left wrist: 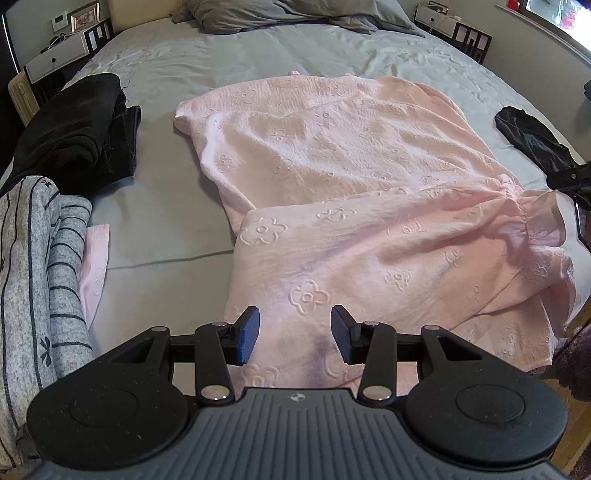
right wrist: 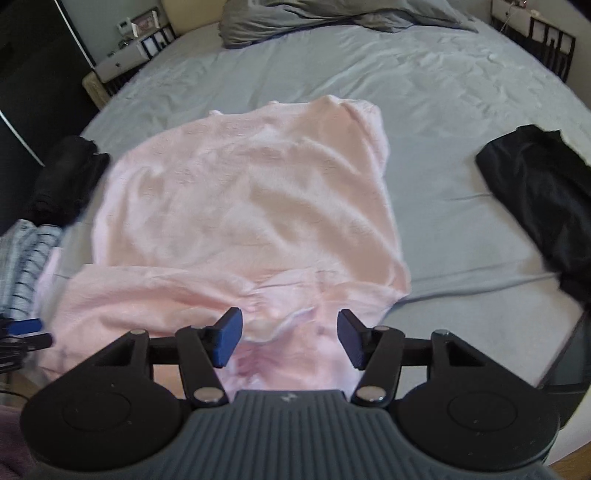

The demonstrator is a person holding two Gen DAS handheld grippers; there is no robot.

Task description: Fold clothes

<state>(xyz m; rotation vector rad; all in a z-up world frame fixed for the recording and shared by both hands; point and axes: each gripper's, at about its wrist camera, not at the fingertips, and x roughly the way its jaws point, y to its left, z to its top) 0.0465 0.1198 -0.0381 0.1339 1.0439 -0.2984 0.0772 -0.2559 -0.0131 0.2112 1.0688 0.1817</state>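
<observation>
Left wrist view shows my left gripper [left wrist: 295, 334] hovering over the near end of the pink garment [left wrist: 351, 206], its blue pads standing part-way apart with nothing pinched between them. That garment, embossed with small flower shapes, lies spread across the middle of the bed [left wrist: 229, 62], its near part folded over itself and hanging toward the bed's near edge. A pale grey-blue sheet, lightly creased, covers the bed. At the head end sits a rumpled grey pillow [left wrist: 280, 14]. To the left on the sheet I see a folded black garment [left wrist: 77, 129], and nearer to me a grey striped garment [left wrist: 40, 266], with a strip of pink cloth just beside it. Off to the right lies a dark garment [left wrist: 532, 136], well apart from the pink one. A white bedside unit [left wrist: 59, 55] stands at the far left corner of the room and a dark shelf unit [left wrist: 469, 37] at the far right, near a bright window. From the right wrist view, which is blurred, my right gripper [right wrist: 290, 338] is above the pink garment's ruffled near edge, its jaws well apart and empty; the cloth lies below them, not clamped.
</observation>
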